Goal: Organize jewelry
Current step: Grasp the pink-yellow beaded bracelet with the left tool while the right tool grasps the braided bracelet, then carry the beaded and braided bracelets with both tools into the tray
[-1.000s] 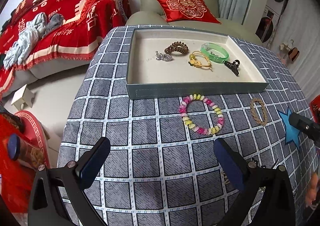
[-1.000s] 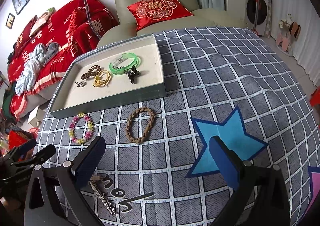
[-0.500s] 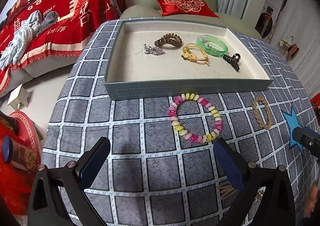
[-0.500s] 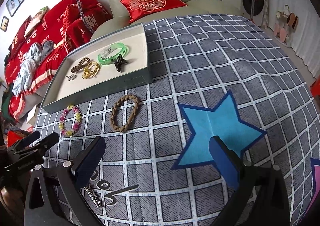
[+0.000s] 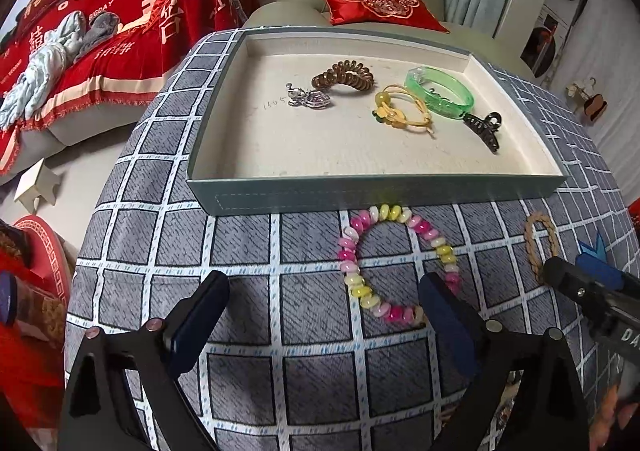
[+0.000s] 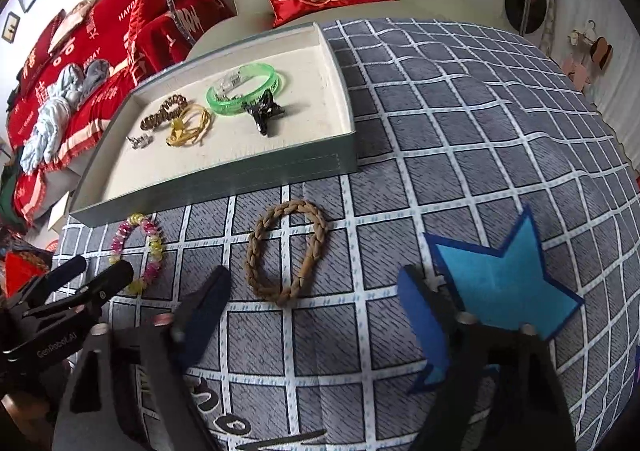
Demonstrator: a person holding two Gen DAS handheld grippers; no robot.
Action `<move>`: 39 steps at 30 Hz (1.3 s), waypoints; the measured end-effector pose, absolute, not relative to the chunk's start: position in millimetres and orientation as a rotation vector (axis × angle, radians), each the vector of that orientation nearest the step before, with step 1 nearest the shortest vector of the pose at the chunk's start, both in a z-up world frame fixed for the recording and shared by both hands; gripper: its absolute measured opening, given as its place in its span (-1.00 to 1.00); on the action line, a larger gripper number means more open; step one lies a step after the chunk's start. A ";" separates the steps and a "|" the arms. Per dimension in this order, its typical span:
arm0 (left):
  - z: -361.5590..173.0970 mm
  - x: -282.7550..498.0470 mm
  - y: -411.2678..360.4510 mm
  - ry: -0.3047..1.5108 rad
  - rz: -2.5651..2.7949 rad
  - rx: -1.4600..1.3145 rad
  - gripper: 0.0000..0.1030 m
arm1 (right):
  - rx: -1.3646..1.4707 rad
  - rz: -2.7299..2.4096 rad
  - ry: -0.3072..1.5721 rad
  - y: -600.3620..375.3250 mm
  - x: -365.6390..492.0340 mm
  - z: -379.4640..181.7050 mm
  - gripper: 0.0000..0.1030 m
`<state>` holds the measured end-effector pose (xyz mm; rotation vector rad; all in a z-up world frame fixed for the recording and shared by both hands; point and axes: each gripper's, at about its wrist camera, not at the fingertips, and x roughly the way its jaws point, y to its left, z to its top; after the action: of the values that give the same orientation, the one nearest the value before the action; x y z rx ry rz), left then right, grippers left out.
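1. Two bracelets are not yet in the tray (image 5: pixel 384 193) — the beaded bracelet (image 5: pixel 394 263) lies on the bench (image 5: pixel 248 235) just in front of the tray's near wall, and the braided bracelet (image 6: pixel 286 251) lies to its right.
2. Left claw (image 5: pixel 324 315) stands released, nothing between its pads; its right finger (image 5: pixel 444 311) sits over the near right arc of the beaded ring. Clenching from here could nip a single bead, so the elastic ring may roll or spring out.
3. Right claw (image 6: pixel 316 303) is also released, and its jaws have just been narrowing with nothing between them. The braided loop lies ahead of the tips, not inside them — closing early would catch only cloth.
4. Both claws work close together; the right one's tip shows at the right edge of the left view, so they could knock.
5. Lifted low, either bracelet may snag the tray's near wall, or land on the hair clip (image 5: pixel 484 129) and green bangle (image 5: pixel 440 97) on the tray's right side.
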<state>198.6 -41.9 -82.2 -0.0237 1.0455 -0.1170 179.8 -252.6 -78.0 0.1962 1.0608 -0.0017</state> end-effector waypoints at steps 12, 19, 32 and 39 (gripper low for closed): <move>-75.7 191.4 -69.1 1.004 -0.177 0.078 -0.16 | 0.014 -0.002 1.062 -220.9 180.7 -76.3 -0.34; -69.1 185.8 -63.3 1.003 -0.239 0.042 -0.51 | 0.030 -0.001 1.060 -221.2 178.0 -71.3 -0.85; -31.1 174.5 -43.9 0.927 -0.308 -0.021 -0.51 | 0.110 0.032 0.980 -244.3 161.3 -31.7 -0.86; -12.8 173.7 -30.9 0.891 -0.318 -0.037 -0.51 | 0.154 0.067 0.947 -244.3 161.8 -9.7 -0.86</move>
<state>173.7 -30.9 -12.8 -0.0369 0.8907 -0.3182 161.8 -244.3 -9.7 0.1537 0.9475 0.0665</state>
